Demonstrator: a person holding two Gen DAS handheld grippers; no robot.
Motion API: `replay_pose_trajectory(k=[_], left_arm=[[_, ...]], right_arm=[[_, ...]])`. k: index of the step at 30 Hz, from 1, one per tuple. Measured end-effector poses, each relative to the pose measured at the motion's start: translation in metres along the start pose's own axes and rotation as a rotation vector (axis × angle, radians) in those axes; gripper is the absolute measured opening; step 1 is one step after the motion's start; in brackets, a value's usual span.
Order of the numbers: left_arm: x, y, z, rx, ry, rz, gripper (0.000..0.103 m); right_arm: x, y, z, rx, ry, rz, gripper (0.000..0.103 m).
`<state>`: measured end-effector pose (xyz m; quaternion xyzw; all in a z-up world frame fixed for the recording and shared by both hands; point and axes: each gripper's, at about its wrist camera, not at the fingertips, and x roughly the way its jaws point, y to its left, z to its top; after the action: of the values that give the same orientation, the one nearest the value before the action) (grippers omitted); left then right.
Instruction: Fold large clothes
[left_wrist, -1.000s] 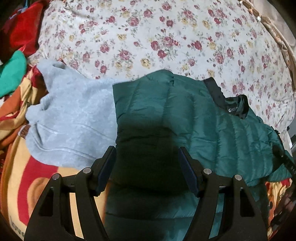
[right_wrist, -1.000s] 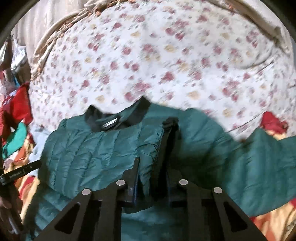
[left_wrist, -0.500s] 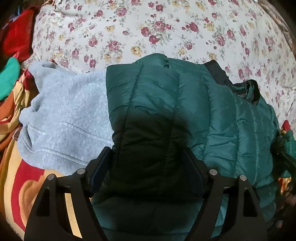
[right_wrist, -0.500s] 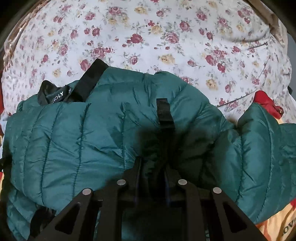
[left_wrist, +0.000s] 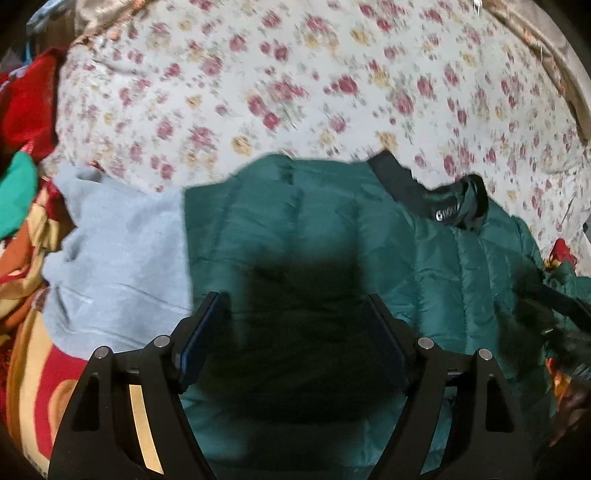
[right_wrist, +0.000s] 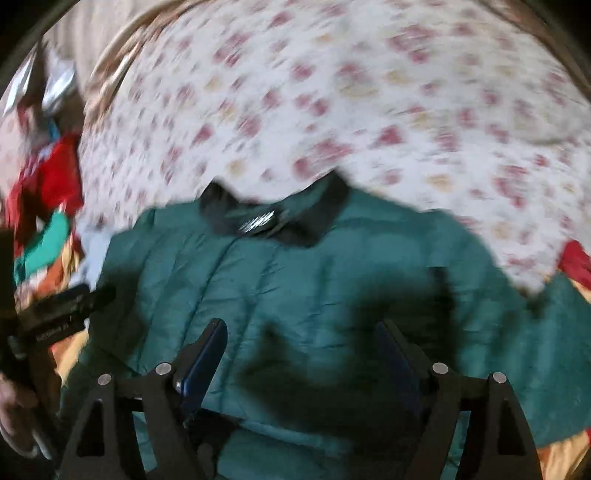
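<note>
Green quilted jacket (left_wrist: 436, 258) lies spread on the bed, collar (right_wrist: 280, 221) toward the floral sheet (left_wrist: 295, 74), body toward the camera. In the left wrist view its left edge overlaps a grey sweatshirt (left_wrist: 118, 258); its far edge borders bare floral sheet, which runs clear to the bed's far rim. That stretch is the only open room.

Left gripper (left_wrist: 295, 325): jaws wide, poised over the jacket's dark shadowed middle, nothing pinched between the pads. Jaws have just been opening a little further.

Right gripper (right_wrist: 299, 354): jaws wide, above the jacket's front below the collar. They have just been opening; jacket fabric lies under the gap, but the pads do not press on it. Right wrist view is blurred, fine detail unreadable.

No containers seen.

Surroundings: striped red and yellow blanket (left_wrist: 33, 387) under the sweatshirt at lower left; red cloth (left_wrist: 29, 103) and a bright green cloth (left_wrist: 18, 192) crowd the left margin. A red scrap (right_wrist: 576, 258) sits at the right by the jacket's sleeve (right_wrist: 554, 350). In the right wrist view the other gripper's black body and a hand (right_wrist: 14, 406) stand at the jacket's left edge.
</note>
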<state>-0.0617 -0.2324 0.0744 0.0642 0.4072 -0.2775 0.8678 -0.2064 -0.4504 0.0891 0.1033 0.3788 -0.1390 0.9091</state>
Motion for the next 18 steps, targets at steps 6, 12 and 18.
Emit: replay_pose_trajectory(k=[6, 12, 18], left_arm=[[0.033, -0.013, -0.006, 0.044, 0.053, 0.053, 0.08], [0.041, -0.012, -0.009, 0.024, 0.068, 0.049, 0.083], [0.042, -0.01, -0.012, 0.023, 0.055, 0.049, 0.084]], right_arm=[[0.056, -0.025, 0.001, 0.047, 0.056, -0.075, 0.077], [0.037, -0.023, 0.006, 0.047, 0.069, -0.064, 0.077], [-0.017, -0.017, -0.015, 0.039, 0.013, -0.015, 0.077]])
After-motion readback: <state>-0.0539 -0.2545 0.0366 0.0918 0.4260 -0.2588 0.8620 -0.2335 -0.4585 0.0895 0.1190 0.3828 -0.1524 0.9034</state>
